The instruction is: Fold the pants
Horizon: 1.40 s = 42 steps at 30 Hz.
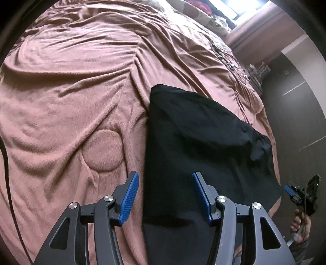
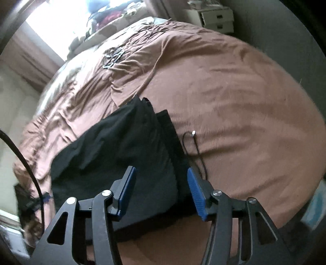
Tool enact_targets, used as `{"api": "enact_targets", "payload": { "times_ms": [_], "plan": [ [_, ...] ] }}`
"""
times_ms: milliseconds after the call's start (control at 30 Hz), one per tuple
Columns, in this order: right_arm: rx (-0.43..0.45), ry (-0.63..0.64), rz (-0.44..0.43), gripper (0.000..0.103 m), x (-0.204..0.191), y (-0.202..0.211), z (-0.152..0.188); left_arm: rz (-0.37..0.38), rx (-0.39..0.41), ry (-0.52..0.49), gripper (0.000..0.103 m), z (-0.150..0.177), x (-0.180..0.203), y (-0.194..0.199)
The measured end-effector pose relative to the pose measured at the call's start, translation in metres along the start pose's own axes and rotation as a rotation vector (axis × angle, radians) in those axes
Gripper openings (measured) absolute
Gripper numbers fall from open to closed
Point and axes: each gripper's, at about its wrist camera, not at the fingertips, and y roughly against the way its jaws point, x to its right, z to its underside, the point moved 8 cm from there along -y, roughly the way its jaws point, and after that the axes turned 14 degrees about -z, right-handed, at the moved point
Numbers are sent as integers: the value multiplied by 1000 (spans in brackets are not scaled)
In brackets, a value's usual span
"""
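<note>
Pants [image 1: 195,142]: black, lying on bed [image 1: 71,91], already doubled into a compact stack; layers visible.
Remaining: likely one more fold, then smoothing.
Left gripper [image 1: 165,195]: wide open, empty, above pants' near edge.
Right gripper [image 2: 162,191]: wide open, empty, over pants.

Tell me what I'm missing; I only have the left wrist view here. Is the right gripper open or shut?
Observer: Open. In its own view the right gripper has its jaws spread over the black pants, holding nothing.
Operator: Anything lying beside the pants on that side?
Observer: Yes, a thin black cord with a small silver tip rests on the brown blanket, right beside the pants' edge.
Operator: What's past the far end of the bed?
Observer: A white drawer unit stands beyond the bed's far corner.
</note>
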Motion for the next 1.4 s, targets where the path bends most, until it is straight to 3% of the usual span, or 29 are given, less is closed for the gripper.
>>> {"api": "enact_targets", "payload": {
  "times_ms": [100,200,500,967,1000,1100,1300,1333,1367,1400],
  "plan": [
    [8,-62,-68,51,13,5,11,3,-5,-1,57,8,4,1],
    [11,-86,-101,60,27,6,20,3,-17,-2,57,16,9,0],
    [70,-244,-314,61,59,10,24,14,-20,16,57,32,11,3],
    [111,-366,-395,60,87,-1,36,-3,-57,48,57,52,5,-11],
    [113,-371,-405,58,87,-1,36,-6,-58,50,57,53,4,-12],
    [112,-375,-435,40,80,-4,38,-6,-62,59,57,54,1,-13],
    [88,-338,-374,38,77,-19,44,-12,-60,52,57,59,1,-11],
    [90,-330,-361,34,76,-19,44,-14,-60,49,57,60,2,-12],
    [92,-322,-347,15,74,-17,42,-18,-60,47,56,61,2,-12],
    [94,-310,-329,8,74,-16,42,-22,-60,48,57,62,2,-13]
  ]
}}
